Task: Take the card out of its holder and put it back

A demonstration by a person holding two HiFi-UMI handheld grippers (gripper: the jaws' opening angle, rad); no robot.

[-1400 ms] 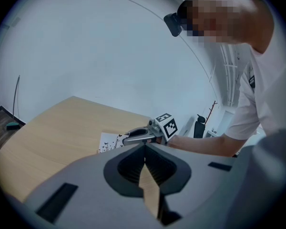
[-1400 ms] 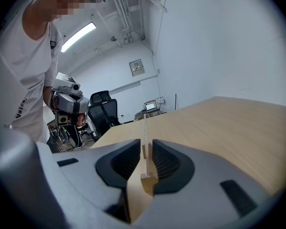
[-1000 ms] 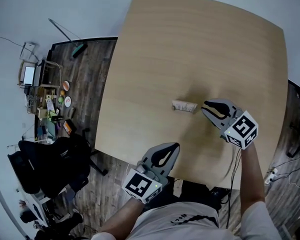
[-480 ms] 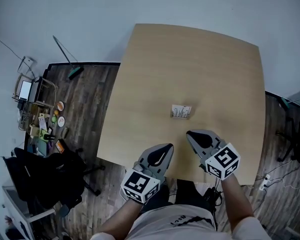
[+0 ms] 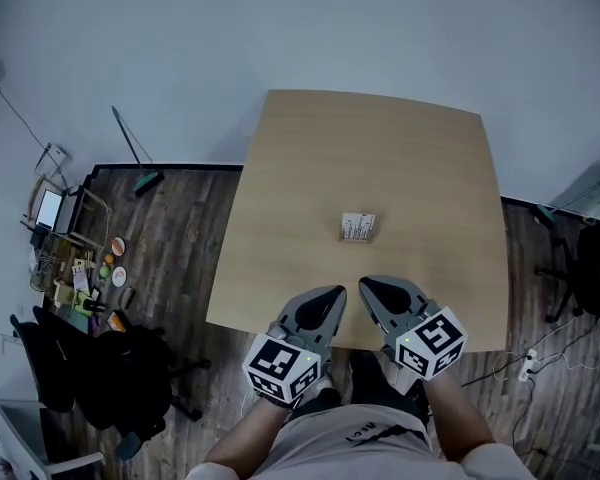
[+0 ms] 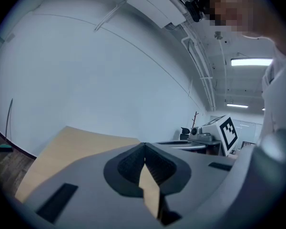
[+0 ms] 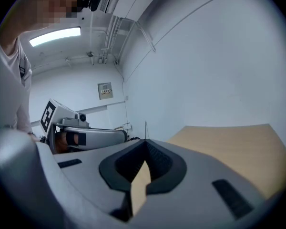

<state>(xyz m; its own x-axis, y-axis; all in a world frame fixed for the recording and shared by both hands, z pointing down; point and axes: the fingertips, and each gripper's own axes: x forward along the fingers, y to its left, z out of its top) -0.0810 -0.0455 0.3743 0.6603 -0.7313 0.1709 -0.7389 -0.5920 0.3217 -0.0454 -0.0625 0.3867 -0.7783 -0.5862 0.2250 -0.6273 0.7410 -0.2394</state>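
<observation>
Card holder: the card holder (image 5: pixel 358 227) is a small pale piece with dark print. It lies flat near the middle of the counter (image 5: pixel 430 168), a little toward the near edge.
Card: I take it to sit in or on that piece, but it is too small to tell whether it is seated inside or lying loose.
Left gripper: the left gripper (image 5: pixel 337 294) is over the counter's near edge, at about 7 o'clock from the holder and well apart from it. Its jaws are clenched tip to tip, and its own view (image 6: pixel 144 146) shows only bare wood under the seam and nothing gripped.
Right gripper: the right gripper (image 5: pixel 366 286) is just beside the left one, at about 6 o'clock from the holder. Its jaws are likewise clenched and hold nothing (image 7: pixel 145 143).
Pointing: both sets of jaws aim toward 12 o'clock, the two tips near each other but not touching.
Step in hand: neither gripper is on the task's thing. This looks like a rest pose at the counter's edge, either before the first reach or after the card has gone back. These views do not settle which.
Next move: if the card has yet to come out, both grippers must travel toward 12 o'clock and let their jaws part. One would press or pinch the holder to steady it. The other would nip the card's free edge and draw it along the holder's opening.
Risk: a light, flat holder on smooth wood would likely slide if pulled unpinned.
</observation>
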